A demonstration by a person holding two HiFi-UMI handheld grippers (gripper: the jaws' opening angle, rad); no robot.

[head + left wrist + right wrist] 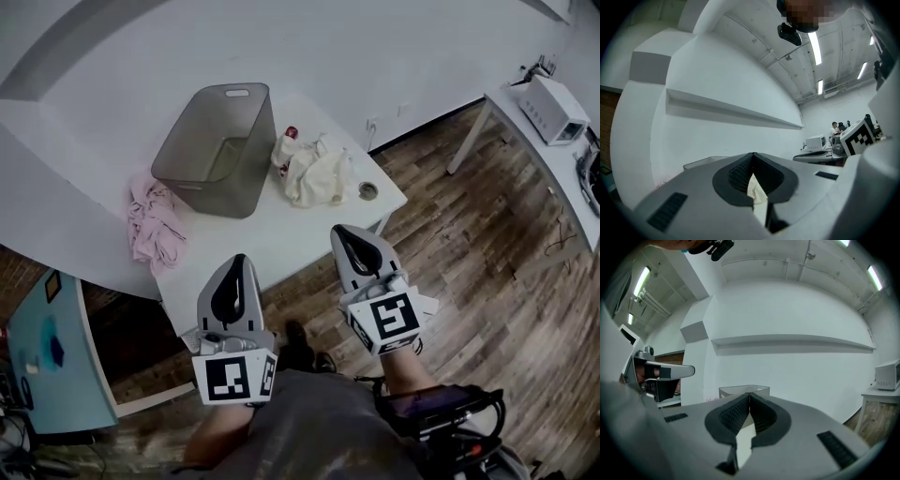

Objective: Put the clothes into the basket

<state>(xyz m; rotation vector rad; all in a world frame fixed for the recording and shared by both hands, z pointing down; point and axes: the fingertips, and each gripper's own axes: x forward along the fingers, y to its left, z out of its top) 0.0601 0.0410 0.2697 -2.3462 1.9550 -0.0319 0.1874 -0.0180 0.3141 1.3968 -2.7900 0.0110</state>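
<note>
Table (272, 236): basket (253, 141), pink cloth (155, 225), cream cloth (317, 173)

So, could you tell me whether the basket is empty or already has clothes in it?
Empty: in the head view the basket shows a bare floor; the pink clothes and cream clothes lie on the table beside it.

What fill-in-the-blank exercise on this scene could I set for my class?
The basket is ____ inside.
In the head view, the pink clothes lie to the ____ of the basket.
The left tool and the right tool both have their jaws ____.
Missing words: empty, left, shut.
</note>
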